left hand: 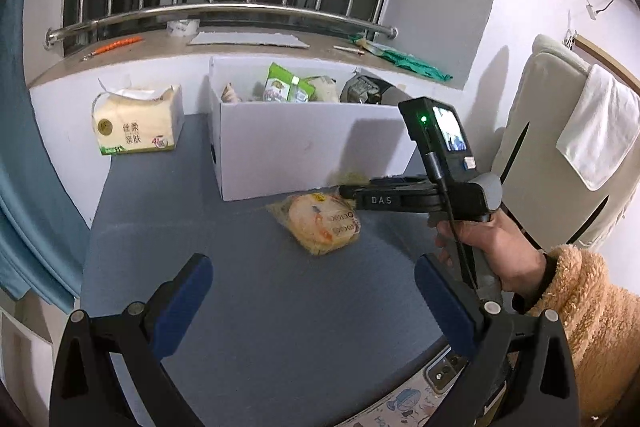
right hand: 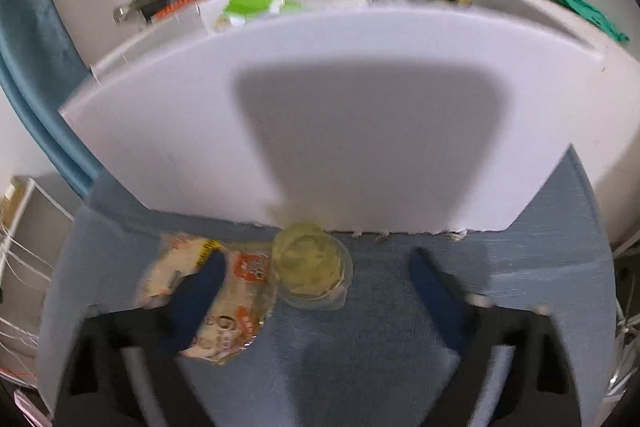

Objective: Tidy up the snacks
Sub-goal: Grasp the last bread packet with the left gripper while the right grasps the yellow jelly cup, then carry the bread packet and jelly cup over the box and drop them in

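Two snack items lie on the blue-grey bench [left hand: 256, 307] in front of a white box [left hand: 304, 147] that stands toward the far edge, against the wall under the window ledge [left hand: 160, 49]. Item one, a clear bread packet [left hand: 320, 223], rests just before the box's near wall; its orange and yellow print carries lettering seen upside down and not fully legible. Item two, a round clear-wrapped yellowish snack [right hand: 310, 269], sits against the foot of the box wall, just beside the bread packet on its right in the right wrist view. Inside the box: a green-and-white packet [left hand: 286, 87], a grey packet [left hand: 362, 89] at the right end, and other wrappers, their print too small to read. A tissue pack [left hand: 136, 123] with Chinese characters on its face stands at the far left corner of the bench. The right tongs [right hand: 316, 275] are apart at a moderate gap, clamped on nothing; the round snack lies between the blue fingers [right hand: 432, 279], whether touched cannot be told owing to blur, while the left finger overlaps the bread packet. Lettering "DAS" shows on the tongs' black body in the left wrist view, where a hand [left hand: 488, 247] in a fleecy tan sleeve [left hand: 592, 319] grips the handle. The left tongs [left hand: 314, 291] stand wide apart and empty over the bare near part of the bench.
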`<state>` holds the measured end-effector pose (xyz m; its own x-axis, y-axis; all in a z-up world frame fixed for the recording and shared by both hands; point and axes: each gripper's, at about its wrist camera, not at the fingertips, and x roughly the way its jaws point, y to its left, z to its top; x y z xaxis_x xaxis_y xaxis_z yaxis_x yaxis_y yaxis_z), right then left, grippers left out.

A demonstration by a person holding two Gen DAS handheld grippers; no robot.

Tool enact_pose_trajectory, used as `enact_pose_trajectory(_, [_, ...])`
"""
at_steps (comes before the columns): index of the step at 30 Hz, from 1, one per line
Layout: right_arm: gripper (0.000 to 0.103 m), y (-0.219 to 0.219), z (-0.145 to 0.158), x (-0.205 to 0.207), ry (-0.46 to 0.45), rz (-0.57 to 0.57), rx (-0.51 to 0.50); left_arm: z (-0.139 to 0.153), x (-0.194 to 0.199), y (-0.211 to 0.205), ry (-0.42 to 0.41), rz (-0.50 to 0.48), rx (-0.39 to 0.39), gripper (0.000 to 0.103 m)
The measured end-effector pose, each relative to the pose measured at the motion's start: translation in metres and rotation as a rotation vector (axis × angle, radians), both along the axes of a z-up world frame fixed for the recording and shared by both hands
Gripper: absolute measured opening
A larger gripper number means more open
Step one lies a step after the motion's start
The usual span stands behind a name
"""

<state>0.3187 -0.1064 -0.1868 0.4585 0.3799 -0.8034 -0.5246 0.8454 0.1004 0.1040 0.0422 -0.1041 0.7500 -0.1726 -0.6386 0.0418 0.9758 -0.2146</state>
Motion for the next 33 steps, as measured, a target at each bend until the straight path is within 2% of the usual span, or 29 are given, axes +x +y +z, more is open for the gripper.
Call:
enact_pose_trajectory(1, [0.044, 0.001, 0.001, -0.001, -0.001, 0.019, -0.001, -0.001, 0.002, -0.001, 0.005, -0.004, 0.0, 0.103])
enact_pose_trajectory(2, [0.04, 0.001, 0.002, -0.002, -0.002, 0.03, 0.006, -0.002, 0.004, -0.002, 0.009, -0.006, 0.002, 0.103])
enact_pose_trajectory(5, [0.04, -0.004, 0.009, -0.007, -0.02, 0.042, 0.004, -0.005, 0.011, -0.006, 0.02, -0.019, 0.012, 0.103])
enact_pose_trajectory(10, [0.04, -0.03, 0.025, -0.025, -0.031, 0.059, 0.077, -0.016, 0.035, -0.019, 0.064, -0.065, 0.046, 0.103])
enact_pose_trajectory(17, [0.04, -0.076, 0.057, -0.065, -0.07, 0.059, 0.2, -0.048, 0.093, -0.038, 0.198, -0.099, 0.095, 0.103])
enact_pose_trajectory(21, [0.04, -0.099, 0.069, -0.086, -0.093, 0.059, 0.247, -0.067, 0.125, -0.047, 0.261, -0.073, 0.148, 0.103])
enact_pose_trajectory(26, [0.04, -0.112, 0.073, -0.103, -0.108, 0.063, 0.253, -0.081, 0.151, -0.039, 0.312, -0.024, 0.133, 0.103])
enact_pose_trajectory(28, [0.04, -0.112, 0.069, -0.104, -0.109, 0.064, 0.247, -0.081, 0.154, -0.041, 0.294, -0.046, 0.14, 0.101])
enact_pose_trajectory(30, [0.039, -0.112, 0.066, -0.104, -0.106, 0.061, 0.242, -0.081, 0.154, -0.044, 0.287, -0.055, 0.195, 0.083])
enact_pose_trajectory(31, [0.037, -0.112, 0.064, -0.104, -0.098, 0.062, 0.248, -0.08, 0.153, -0.045, 0.287, -0.066, 0.199, 0.083])
enact_pose_trajectory(32, [0.022, -0.112, 0.064, -0.104, -0.095, 0.066, 0.254, -0.08, 0.152, -0.044, 0.288, -0.073, 0.187, 0.081])
enact_pose_trajectory(33, [0.012, -0.113, 0.063, -0.104, -0.095, 0.068, 0.254, -0.079, 0.15, -0.042, 0.287, -0.081, 0.167, 0.08])
